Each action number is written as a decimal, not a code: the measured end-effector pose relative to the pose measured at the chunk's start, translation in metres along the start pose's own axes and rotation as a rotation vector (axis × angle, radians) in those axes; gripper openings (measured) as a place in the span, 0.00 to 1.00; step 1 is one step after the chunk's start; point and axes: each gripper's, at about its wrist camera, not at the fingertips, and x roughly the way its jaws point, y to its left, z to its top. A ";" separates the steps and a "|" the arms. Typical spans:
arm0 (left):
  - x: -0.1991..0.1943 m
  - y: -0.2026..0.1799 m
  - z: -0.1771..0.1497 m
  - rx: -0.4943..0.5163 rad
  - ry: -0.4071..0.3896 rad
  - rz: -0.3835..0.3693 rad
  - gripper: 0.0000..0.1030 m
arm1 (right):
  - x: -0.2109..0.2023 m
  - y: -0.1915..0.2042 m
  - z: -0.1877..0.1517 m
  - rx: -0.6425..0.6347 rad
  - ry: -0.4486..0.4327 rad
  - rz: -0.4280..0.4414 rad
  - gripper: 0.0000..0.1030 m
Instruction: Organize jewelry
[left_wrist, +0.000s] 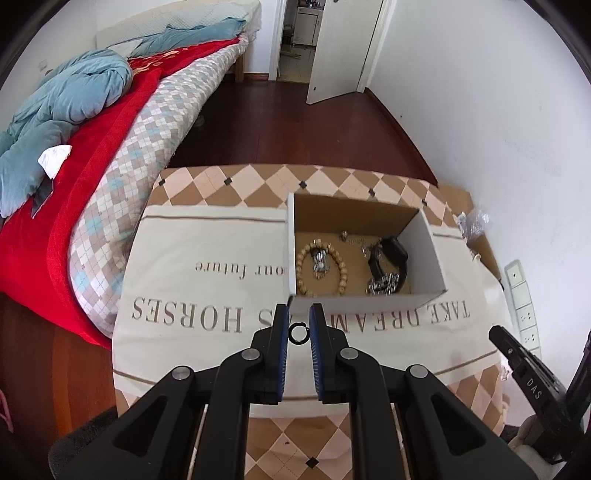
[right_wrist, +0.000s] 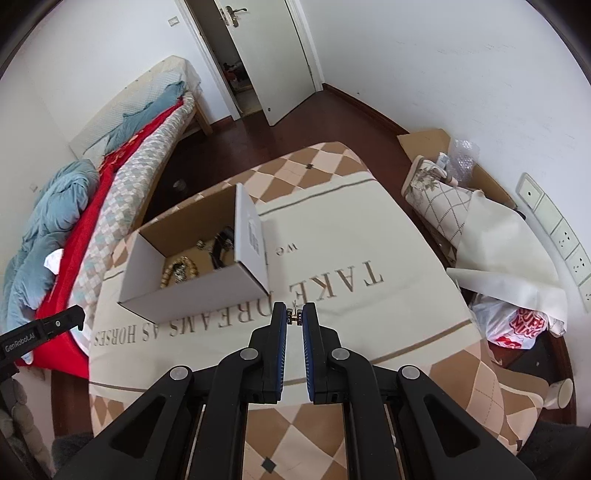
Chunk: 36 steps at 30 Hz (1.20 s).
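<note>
Pinching black ring (left_wrist: 298, 333), left tongs (left_wrist: 298, 323) hang just near of box (left_wrist: 369, 299); right tongs (right_wrist: 295, 317) clamp small gold earring (right_wrist: 295, 316) right of box, above worktop (right_wrist: 369, 295).

Bright, even daylight, soft shadows; strong fisheye bending with dark corners, slight motion blur.

Your left tool (left_wrist: 298, 325) is matte black, with blue ribbed pads and round silver screws at its joints. Your right tool (right_wrist: 295, 319) is built alike; white lettering marks both.
</note>
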 end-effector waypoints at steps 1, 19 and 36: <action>0.000 0.000 0.006 -0.001 -0.006 -0.006 0.08 | 0.001 0.004 0.004 -0.004 0.000 0.012 0.09; 0.108 -0.015 0.092 -0.010 0.238 -0.140 0.12 | 0.131 0.084 0.085 -0.032 0.332 0.263 0.09; 0.069 0.013 0.070 0.021 0.102 0.122 0.72 | 0.106 0.080 0.083 -0.149 0.277 -0.002 0.49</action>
